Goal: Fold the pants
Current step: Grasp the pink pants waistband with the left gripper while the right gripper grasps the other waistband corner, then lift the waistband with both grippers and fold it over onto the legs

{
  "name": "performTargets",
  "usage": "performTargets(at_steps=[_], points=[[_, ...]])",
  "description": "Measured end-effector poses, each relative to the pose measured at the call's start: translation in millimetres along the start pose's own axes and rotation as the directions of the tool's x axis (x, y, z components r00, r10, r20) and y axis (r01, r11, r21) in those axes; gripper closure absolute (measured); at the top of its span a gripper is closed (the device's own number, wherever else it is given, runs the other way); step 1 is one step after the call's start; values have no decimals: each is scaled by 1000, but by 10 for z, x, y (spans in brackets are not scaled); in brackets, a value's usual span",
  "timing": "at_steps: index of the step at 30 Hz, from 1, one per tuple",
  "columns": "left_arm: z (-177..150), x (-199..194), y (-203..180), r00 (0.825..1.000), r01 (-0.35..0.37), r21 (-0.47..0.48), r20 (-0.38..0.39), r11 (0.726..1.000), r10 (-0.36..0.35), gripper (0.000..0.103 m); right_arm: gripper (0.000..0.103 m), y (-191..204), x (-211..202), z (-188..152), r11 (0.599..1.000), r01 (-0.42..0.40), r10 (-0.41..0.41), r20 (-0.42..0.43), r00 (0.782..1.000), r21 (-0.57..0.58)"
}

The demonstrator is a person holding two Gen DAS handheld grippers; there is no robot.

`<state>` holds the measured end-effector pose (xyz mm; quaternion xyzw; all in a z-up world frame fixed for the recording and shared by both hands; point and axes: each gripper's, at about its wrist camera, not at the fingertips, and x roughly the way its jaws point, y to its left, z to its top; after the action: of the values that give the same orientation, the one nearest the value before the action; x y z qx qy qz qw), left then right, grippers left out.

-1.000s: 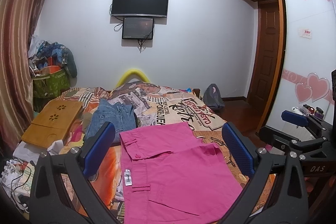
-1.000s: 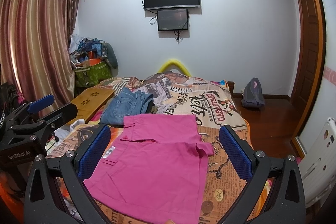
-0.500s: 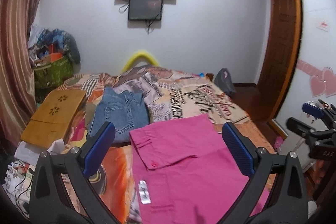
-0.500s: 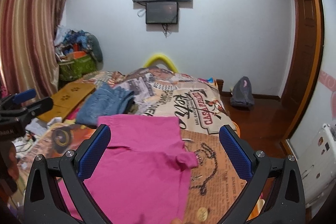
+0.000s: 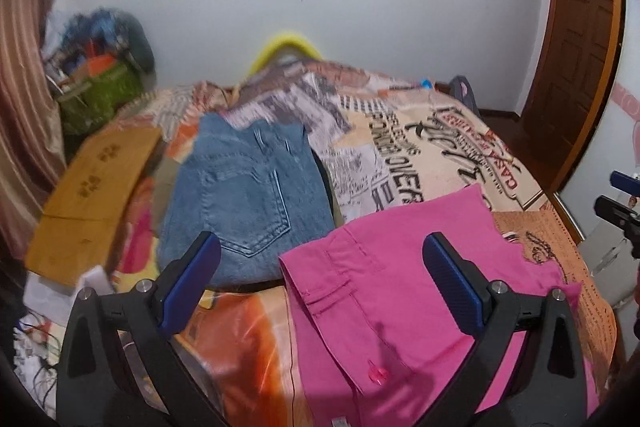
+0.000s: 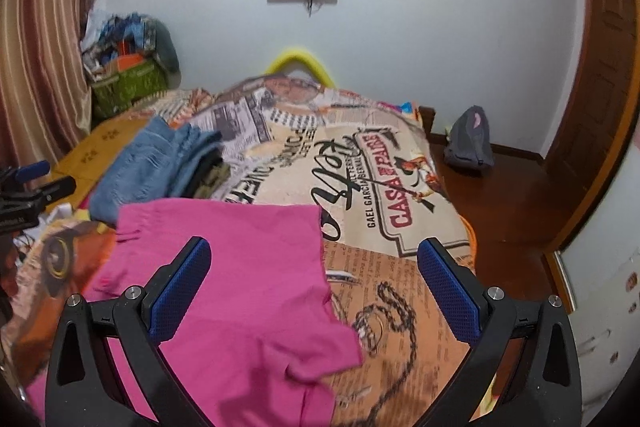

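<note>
Pink pants (image 5: 400,311): flat on bed (image 6: 400,267), near end, waistband twd left side.
Folded jeans (image 5: 248,195): just beyond, apparently touching pink waistband (blurred).
Left tongs (image 5: 320,287): wide apart, empty, over waistband.
Right tongs (image 6: 314,287): wide apart, empty, over pants' right edge.
Wooden lap desk (image 5: 96,187): bed's left edge.

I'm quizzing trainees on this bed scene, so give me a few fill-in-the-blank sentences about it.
1. The pants lying under both open grippers are ____ in colour.
2. The folded garment beyond them is made of blue ____.
3. Neither the left gripper nor the right gripper is ____ any cloth.
4. Both garments lie on a printed ____.

Missing words: pink; denim; holding; bedspread
</note>
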<state>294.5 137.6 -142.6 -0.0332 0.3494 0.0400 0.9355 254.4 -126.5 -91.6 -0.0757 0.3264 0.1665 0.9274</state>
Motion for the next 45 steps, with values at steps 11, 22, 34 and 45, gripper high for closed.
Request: performTargets(at_steps=[11, 22, 34, 45], points=[[-273, 1022, 210, 984, -5, 29, -178, 1000, 10, 15, 20, -82, 1196, 49, 995, -40, 20, -209, 978, -94], [-337, 1279, 253, 975, 48, 12, -220, 999, -44, 43, 39, -168, 1949, 60, 990, -138, 119, -305, 945, -42], [-275, 1193, 151, 963, 95, 26, -254, 995, -86, 91, 96, -5, 2109, 115, 974, -226, 207, -299, 932, -31], [319, 834, 48, 987, 108, 77, -130, 991, -98, 92, 98, -122, 1686, 608, 979, -205, 202, -136, 970, -11]])
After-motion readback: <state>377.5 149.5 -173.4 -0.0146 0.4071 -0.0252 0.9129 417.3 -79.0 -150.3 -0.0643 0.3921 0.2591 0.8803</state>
